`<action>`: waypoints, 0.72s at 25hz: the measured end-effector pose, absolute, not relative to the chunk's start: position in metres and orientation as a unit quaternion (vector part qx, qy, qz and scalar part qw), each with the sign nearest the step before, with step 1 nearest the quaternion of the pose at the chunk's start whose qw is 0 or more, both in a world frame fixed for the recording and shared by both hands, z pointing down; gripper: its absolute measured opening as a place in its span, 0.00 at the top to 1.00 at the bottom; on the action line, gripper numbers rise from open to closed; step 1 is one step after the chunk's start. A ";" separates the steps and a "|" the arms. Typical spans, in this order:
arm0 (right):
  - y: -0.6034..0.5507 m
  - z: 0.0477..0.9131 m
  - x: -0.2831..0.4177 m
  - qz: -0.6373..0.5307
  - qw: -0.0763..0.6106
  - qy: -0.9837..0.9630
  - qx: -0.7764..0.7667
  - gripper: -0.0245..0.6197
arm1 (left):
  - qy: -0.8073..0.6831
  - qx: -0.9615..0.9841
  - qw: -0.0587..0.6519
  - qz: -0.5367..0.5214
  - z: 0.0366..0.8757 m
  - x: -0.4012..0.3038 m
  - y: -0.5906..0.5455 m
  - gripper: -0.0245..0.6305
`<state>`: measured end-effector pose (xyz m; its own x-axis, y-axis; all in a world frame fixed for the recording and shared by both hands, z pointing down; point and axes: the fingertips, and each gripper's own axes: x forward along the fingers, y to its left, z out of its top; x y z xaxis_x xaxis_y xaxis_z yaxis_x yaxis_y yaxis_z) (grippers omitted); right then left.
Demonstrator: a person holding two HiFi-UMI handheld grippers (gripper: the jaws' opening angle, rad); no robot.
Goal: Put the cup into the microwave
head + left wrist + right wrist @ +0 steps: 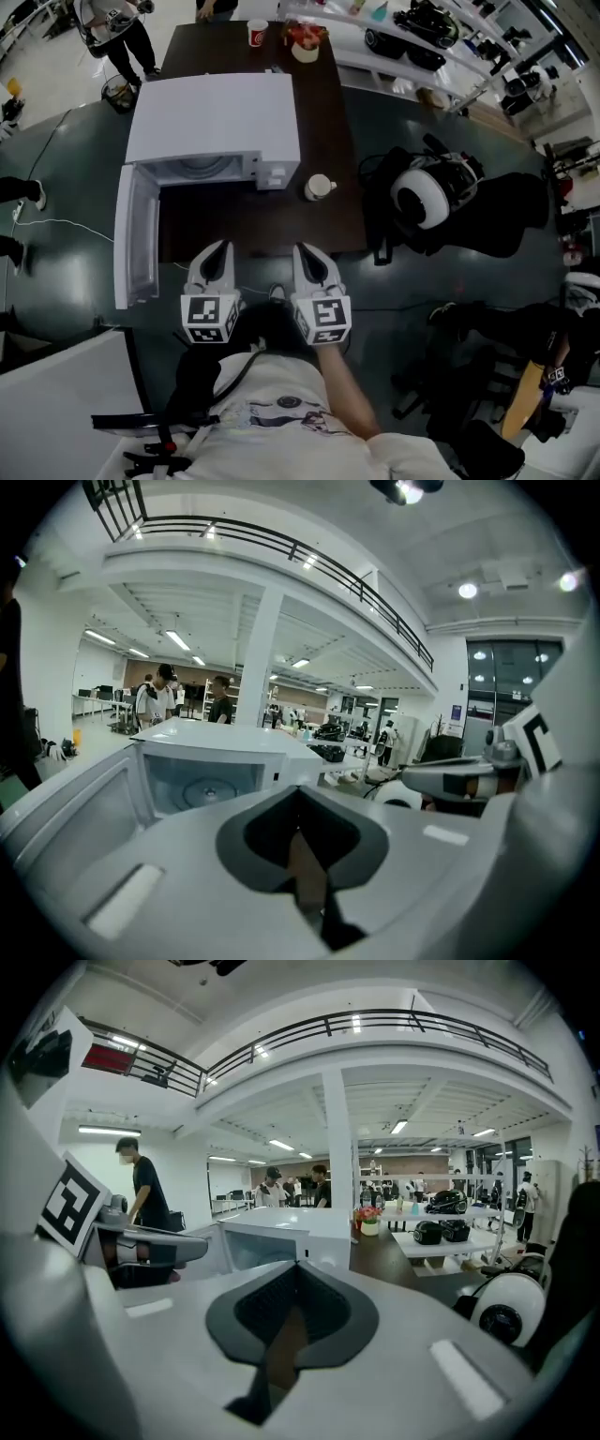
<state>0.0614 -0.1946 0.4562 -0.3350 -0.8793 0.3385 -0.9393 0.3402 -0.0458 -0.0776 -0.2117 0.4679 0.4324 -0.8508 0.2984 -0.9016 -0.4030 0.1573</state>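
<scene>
A white microwave (211, 122) stands on the dark brown table (328, 103), its door (131, 234) swung open to the left and the cavity with its glass turntable (208, 791) empty. To the right of the microwave's front corner stands a small white cup (319, 187), upright on the table. My left gripper (214, 255) and right gripper (309, 255) hover side by side at the table's near edge, both shut and holding nothing. The left one points at the open cavity. The cup lies ahead and slightly right of the right one. Neither gripper view shows the cup.
A red-and-white paper cup (257, 33) and a bowl of flowers (305, 42) sit at the table's far end. A white and black headset (422, 197) lies on dark bags to the right. People stand beyond the microwave (159, 700). A thin white cable (66, 223) runs at left.
</scene>
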 end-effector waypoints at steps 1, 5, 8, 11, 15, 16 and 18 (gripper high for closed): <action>-0.196 0.461 0.067 0.123 0.132 -0.807 0.562 0.96 | -0.528 0.831 0.150 0.089 0.471 -0.077 -0.213 0.97; -0.205 0.481 0.092 0.137 0.143 -0.807 0.557 0.96 | -0.530 0.826 0.161 0.105 0.489 -0.064 -0.217 0.97; -0.216 0.489 0.105 0.142 0.149 -0.807 0.554 0.96 | -0.526 0.824 0.173 0.121 0.502 -0.050 -0.221 0.97; -0.223 0.502 0.120 0.155 0.158 -0.802 0.555 0.96 | -0.520 0.821 0.193 0.138 0.516 -0.038 -0.224 0.97; -0.241 0.535 0.147 0.172 0.173 -0.794 0.557 0.96 | -0.517 0.814 0.212 0.160 0.540 -0.026 -0.233 0.97; -0.247 0.543 0.155 0.174 0.178 -0.792 0.557 0.96 | -0.517 0.813 0.214 0.164 0.545 -0.023 -0.235 0.97; -0.260 0.558 0.170 0.175 0.185 -0.789 0.558 0.96 | -0.517 0.810 0.217 0.172 0.552 -0.019 -0.239 0.97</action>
<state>0.1700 -0.2600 0.5583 -0.3077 -0.8166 0.4883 -0.9465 0.3151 -0.0695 -0.0193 -0.2392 0.5517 0.4073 -0.7624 0.5028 -0.9117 -0.3722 0.1741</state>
